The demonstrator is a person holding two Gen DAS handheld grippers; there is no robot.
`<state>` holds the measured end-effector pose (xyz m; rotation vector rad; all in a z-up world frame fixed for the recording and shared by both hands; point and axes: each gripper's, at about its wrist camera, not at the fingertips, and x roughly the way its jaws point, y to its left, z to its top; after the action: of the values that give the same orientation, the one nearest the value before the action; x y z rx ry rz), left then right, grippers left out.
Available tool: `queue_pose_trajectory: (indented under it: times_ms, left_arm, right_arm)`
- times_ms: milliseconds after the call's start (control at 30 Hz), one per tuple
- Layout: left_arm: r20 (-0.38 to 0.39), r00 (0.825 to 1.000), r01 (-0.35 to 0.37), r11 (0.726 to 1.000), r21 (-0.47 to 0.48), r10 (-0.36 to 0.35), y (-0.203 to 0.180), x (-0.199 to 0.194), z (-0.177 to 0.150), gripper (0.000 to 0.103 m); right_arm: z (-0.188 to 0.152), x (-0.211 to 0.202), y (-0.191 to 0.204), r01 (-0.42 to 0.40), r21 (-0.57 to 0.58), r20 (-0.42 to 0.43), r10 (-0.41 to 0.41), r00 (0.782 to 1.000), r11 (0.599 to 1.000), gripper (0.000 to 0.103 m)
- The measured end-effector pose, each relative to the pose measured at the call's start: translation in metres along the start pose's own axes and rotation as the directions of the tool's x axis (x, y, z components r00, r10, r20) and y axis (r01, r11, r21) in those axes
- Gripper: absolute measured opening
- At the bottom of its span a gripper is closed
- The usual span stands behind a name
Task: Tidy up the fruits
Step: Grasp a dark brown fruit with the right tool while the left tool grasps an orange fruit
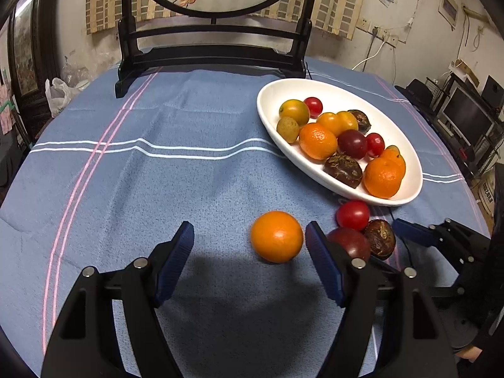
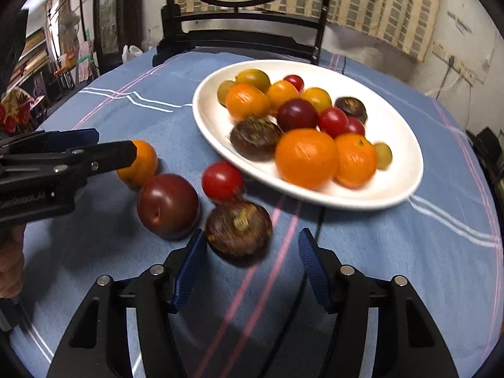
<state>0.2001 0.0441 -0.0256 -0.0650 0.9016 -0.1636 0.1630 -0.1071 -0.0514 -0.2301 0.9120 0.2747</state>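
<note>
A white oval plate [image 1: 406, 157] [image 2: 400, 138] holds several oranges, cherry tomatoes, plums and brown fruits. On the blue cloth in front of it lie a loose orange [image 1: 276, 236] [image 2: 143, 162], a dark plum [image 1: 352, 241] [image 2: 167, 205], a red cherry tomato [image 1: 352, 214] [image 2: 222, 181] and a brown fruit [image 1: 380, 237] [image 2: 238, 228]. My left gripper [image 1: 249, 242] is open, the orange just inside its right finger. My right gripper [image 2: 252, 245] is open, the brown fruit next to its left finger.
A dark wooden stand [image 1: 208, 53] with a round screen rises at the table's far edge. A white plastic bag [image 1: 58, 93] sits off the table's left. Shelves with monitors [image 1: 466, 116] stand at the right. The cloth's left half [image 1: 110, 173] is bare.
</note>
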Motion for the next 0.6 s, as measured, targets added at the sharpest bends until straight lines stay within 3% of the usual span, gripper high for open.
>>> queue_pose_trajectory:
  times_ms: [67, 433, 600]
  left_arm:
    - [-0.007, 1.000, 0.005, 1.000, -0.003, -0.005, 0.001, 0.001, 0.000, 0.072]
    - [0.000, 1.000, -0.031, 0.997, 0.071, 0.032, -0.006, -0.001, -0.003, 0.072]
    - [-0.035, 0.999, 0.035, 0.989, 0.142, -0.031, -0.014, -0.002, -0.009, 0.072]
  right_arm:
    - [0.001, 0.001, 0.001, -0.029, 0.005, 0.001, 0.029, 1.000, 1.000, 0.043]
    - [-0.011, -0.017, -0.032, -0.105, 0.157, 0.027, 0.102, 0.994, 0.982, 0.042]
    - [-0.017, -0.020, -0.038, -0.119, 0.181, 0.028, 0.116, 0.993, 0.976, 0.042]
